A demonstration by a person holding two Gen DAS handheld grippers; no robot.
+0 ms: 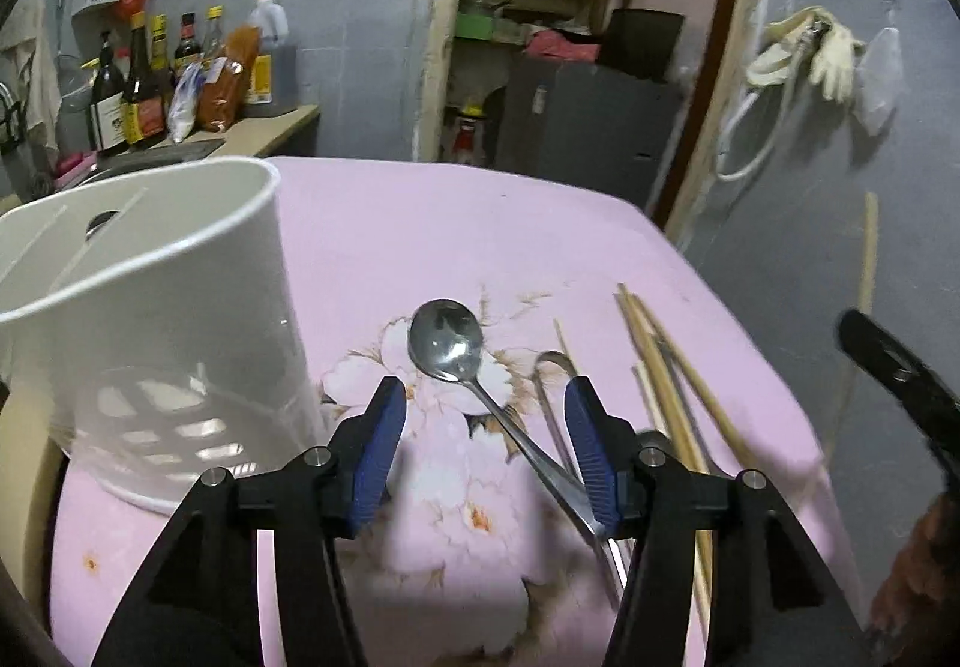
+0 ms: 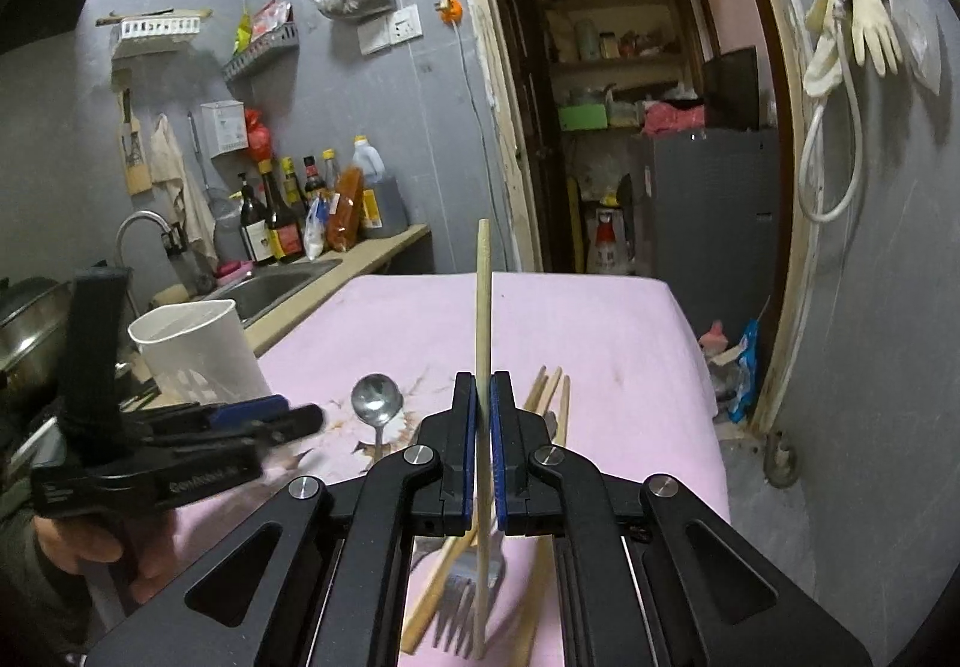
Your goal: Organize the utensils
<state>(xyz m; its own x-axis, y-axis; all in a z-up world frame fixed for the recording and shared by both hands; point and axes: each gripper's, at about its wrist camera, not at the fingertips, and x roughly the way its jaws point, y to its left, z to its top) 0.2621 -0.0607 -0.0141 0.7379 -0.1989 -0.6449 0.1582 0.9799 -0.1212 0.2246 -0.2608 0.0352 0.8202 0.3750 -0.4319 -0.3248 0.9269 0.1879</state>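
My left gripper (image 1: pixel 483 415) is open just above a metal spoon (image 1: pixel 447 340) that lies on the pink flowered cloth (image 1: pixel 420 235); the spoon's handle runs under the right finger. A white utensil holder (image 1: pixel 144 319) stands at the left. My right gripper (image 2: pixel 483 415) is shut on a wooden chopstick (image 2: pixel 483 301) and holds it upright above the table. Several more chopsticks (image 1: pixel 666 367) lie to the right of the spoon. A fork (image 2: pixel 462 601) lies below the right gripper. The spoon (image 2: pixel 375 403) and the holder (image 2: pixel 198 349) also show in the right wrist view.
A sink (image 2: pixel 270 283) and counter with several sauce bottles (image 2: pixel 282 217) lie beyond the table's left side. A doorway (image 2: pixel 630 126) to a storage room is behind the table. The table's right edge drops off to the floor.
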